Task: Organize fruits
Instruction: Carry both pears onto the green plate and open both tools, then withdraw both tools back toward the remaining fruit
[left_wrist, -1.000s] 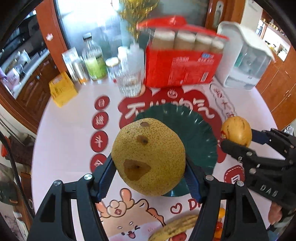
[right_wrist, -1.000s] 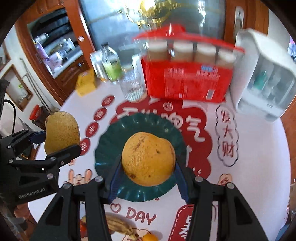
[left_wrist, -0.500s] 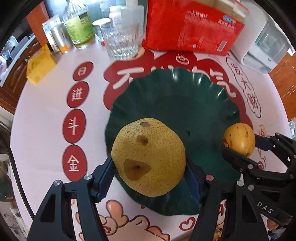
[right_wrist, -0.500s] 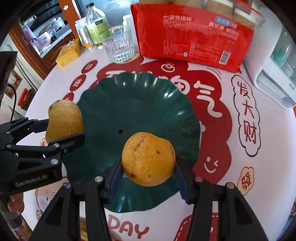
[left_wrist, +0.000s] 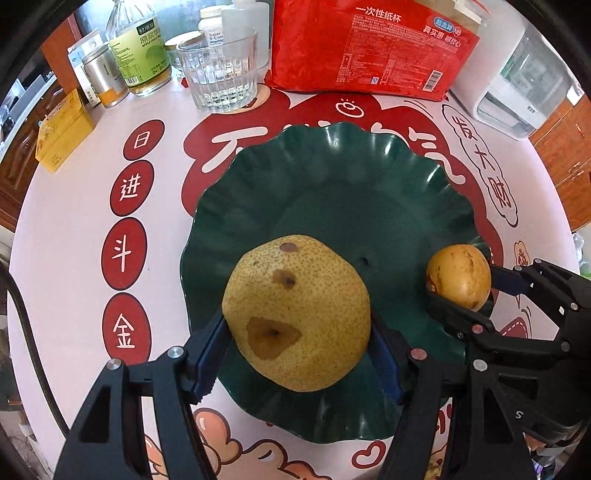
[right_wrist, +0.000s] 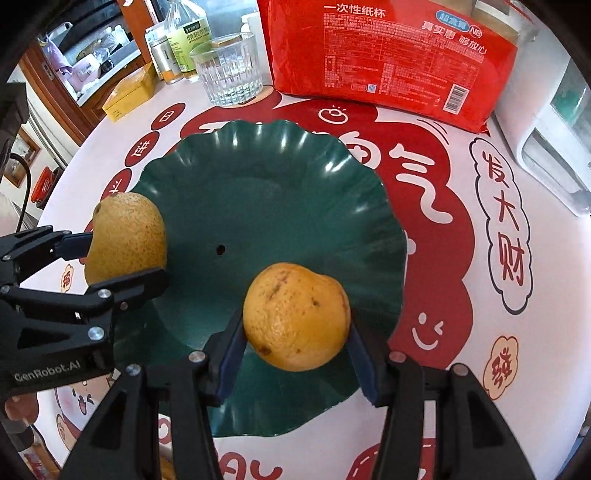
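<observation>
**Two fruits held over the green plate**

Nearest the left wrist camera, the left gripper (left_wrist: 297, 354) is clamped on a large speckled pear (left_wrist: 297, 314), its blue-padded fingers pressing the fruit's two sides. The pear has brown bruised patches on its facing skin and sits over the near-left part of the green plate (left_wrist: 332, 199). Whether it touches the plate cannot be told.

In the right wrist view, the right gripper (right_wrist: 295, 343) grips a smaller round orange-yellow fruit (right_wrist: 295, 315) between its fingers, over the near-right part of the same plate (right_wrist: 258, 184). The two fruits are apart, each on its own side of the plate; the left gripper with its pear (right_wrist: 125, 236) shows at the plate's left edge in this view, and the right gripper with its fruit (left_wrist: 459, 277) shows at the plate's right rim in the left view.

The plate is dark green with a wavy rim and a small hole near its middle, and its centre is bare. It rests on a pink table cover (left_wrist: 66, 221) printed with red shapes and white characters.

Beyond the plate stands a ribbed drinking glass (left_wrist: 219, 70). Beside it, to the right, is a big red packet (left_wrist: 373, 48). To the left of the glass are a bottle with a green label (left_wrist: 138, 48), a metal can (left_wrist: 103, 79) and a yellow box (left_wrist: 62, 134). A white appliance (left_wrist: 517, 85) stands at the far right.
</observation>
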